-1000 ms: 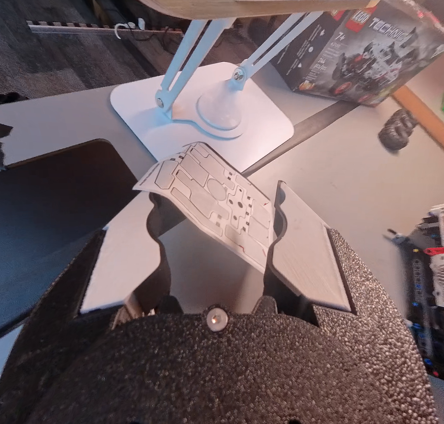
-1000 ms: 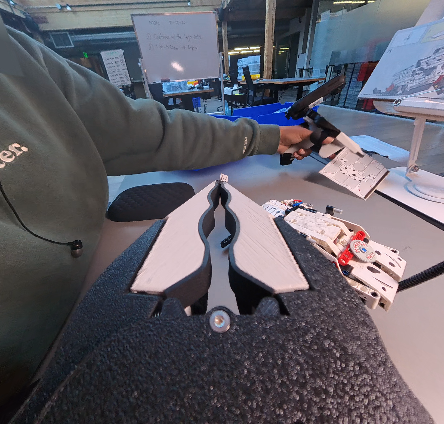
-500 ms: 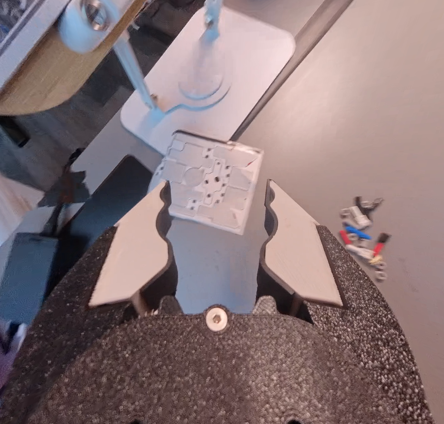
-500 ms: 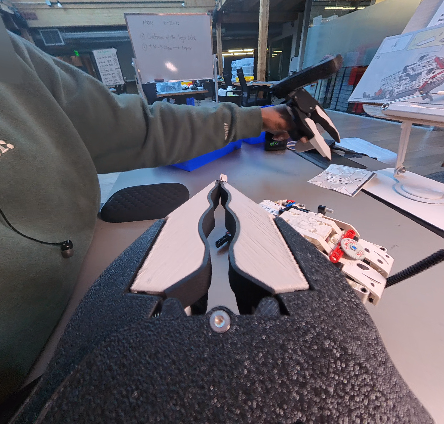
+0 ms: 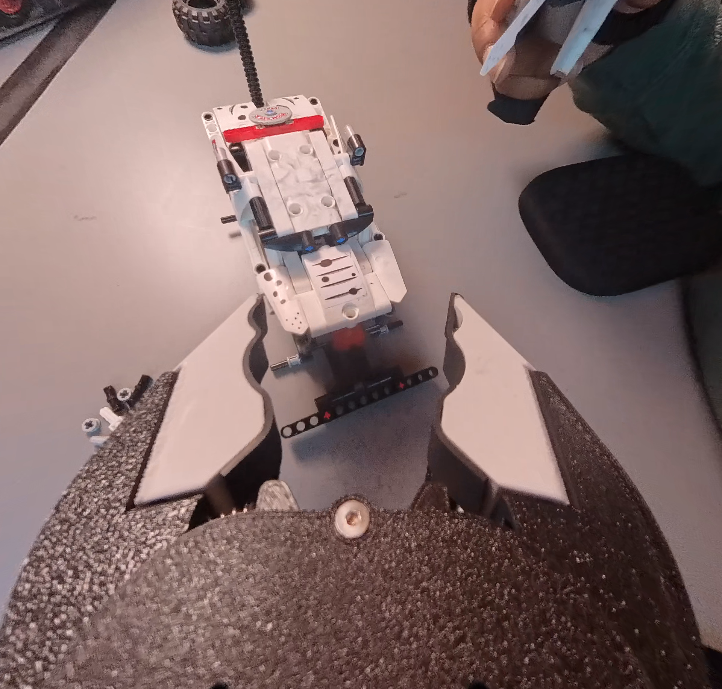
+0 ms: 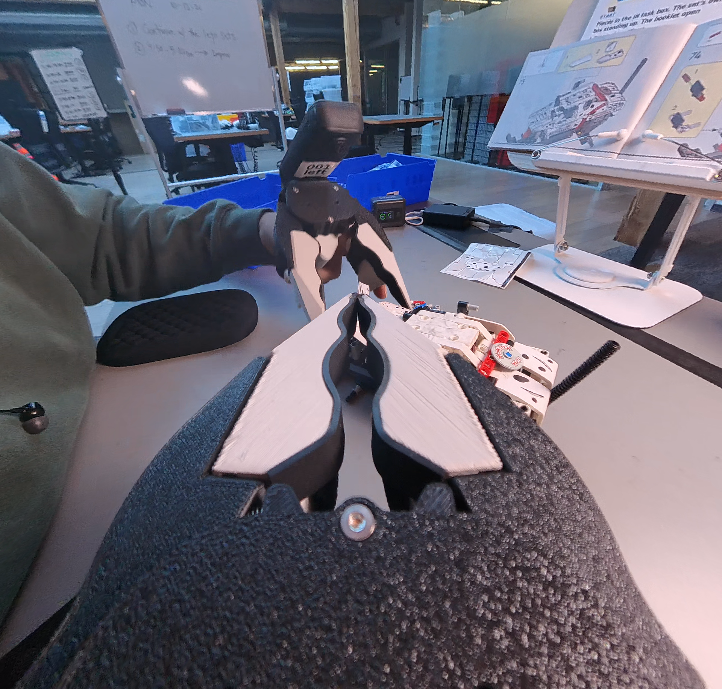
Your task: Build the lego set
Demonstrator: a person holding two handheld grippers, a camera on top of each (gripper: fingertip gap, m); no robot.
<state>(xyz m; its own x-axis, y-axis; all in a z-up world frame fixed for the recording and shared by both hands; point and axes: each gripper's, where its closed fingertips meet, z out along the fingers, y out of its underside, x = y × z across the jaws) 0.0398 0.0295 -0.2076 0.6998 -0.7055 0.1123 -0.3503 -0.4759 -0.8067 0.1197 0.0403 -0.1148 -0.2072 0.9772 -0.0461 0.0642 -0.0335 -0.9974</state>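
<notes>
A white Lego truck body (image 5: 308, 217) with a red bar and a black ribbed hose (image 5: 245, 45) stands on the grey table. My left gripper (image 5: 355, 299) is open and empty, its jaws wide on either side of the truck's front end, above a black holed beam (image 5: 359, 400). My right gripper (image 6: 357, 298) is shut on a small white sticker (image 6: 364, 289) and is held beside the truck (image 6: 449, 328). The left gripper's fingers (image 6: 306, 268) show just beyond it. The right gripper's fingers (image 5: 578, 26) show at the top right of the left wrist view.
A sticker sheet (image 6: 484, 264) lies by the white stand (image 6: 609, 291) that holds the open booklet (image 6: 609, 96). Black tyres (image 5: 207, 14) lie behind the truck. Small loose pins (image 5: 113, 408) lie left of it. A black wrist pad (image 6: 176, 324) and blue bins (image 6: 386, 174) are on the left. Some 12 centimeters of space lies between my two pairs of fingers.
My left gripper opened, let the sticker sheet drop by the stand, and swung back over the truck's front. My right gripper stayed shut on the small sticker.
</notes>
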